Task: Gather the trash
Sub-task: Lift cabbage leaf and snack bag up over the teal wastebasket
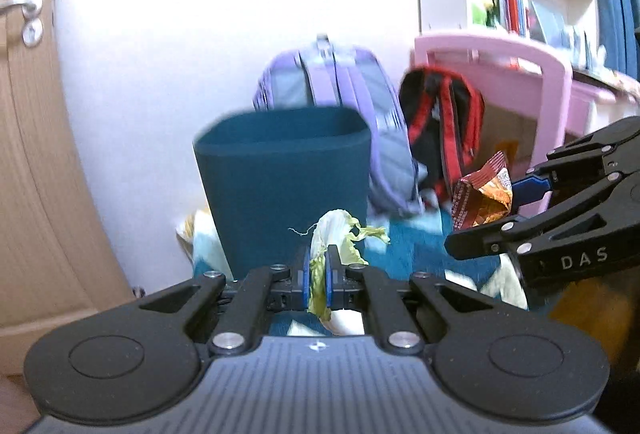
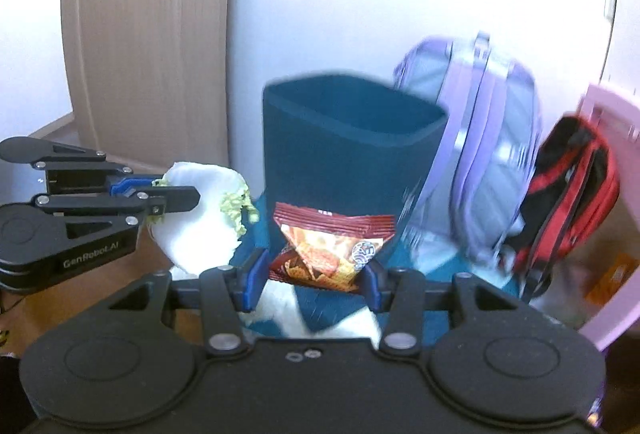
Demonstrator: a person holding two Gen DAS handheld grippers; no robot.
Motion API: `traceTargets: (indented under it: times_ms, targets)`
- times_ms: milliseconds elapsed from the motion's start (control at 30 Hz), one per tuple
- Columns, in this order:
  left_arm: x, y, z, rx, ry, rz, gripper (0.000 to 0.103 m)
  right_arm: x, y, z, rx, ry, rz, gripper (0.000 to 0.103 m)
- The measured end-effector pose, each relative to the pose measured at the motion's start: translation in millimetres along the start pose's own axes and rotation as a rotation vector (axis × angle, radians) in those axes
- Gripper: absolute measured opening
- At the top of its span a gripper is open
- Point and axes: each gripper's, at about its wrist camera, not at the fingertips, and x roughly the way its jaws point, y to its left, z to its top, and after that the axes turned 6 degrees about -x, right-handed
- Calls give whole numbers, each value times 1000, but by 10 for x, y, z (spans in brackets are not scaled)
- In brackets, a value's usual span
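The left gripper (image 1: 318, 280) is squeezed nearly shut on a cabbage leaf (image 1: 336, 234), in front of the blue bin (image 1: 284, 185). Its side reads "GenRobot.AI". The right gripper (image 2: 310, 278) pinches a chip bag (image 2: 328, 254) (red and orange) before the bin; it reads "DAS".

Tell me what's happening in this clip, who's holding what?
A person with a gripper in each hand is collecting trash. The left gripper is shut on a cabbage leaf, and the right gripper is shut on a snack bag. Both are held up in front of the dark teal bin, which stands open on the floor beside a purple backpack. Neither piece is in the bin yet.
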Motion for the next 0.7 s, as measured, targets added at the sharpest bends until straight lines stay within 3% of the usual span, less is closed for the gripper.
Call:
traceTargets:
  times_ms: [200,433,700]
  targets:
    - [97,31,531,-10,-78,34,7,3,-198,444,-45,-76,-66,46]
    - [405,107,1103,-5,-119,58,7,351,-385,866,-62,-105,-116,46]
    - [1072,283,1474,-21,-62,94,7,948,-817,1091,-4,-36,-124,47]
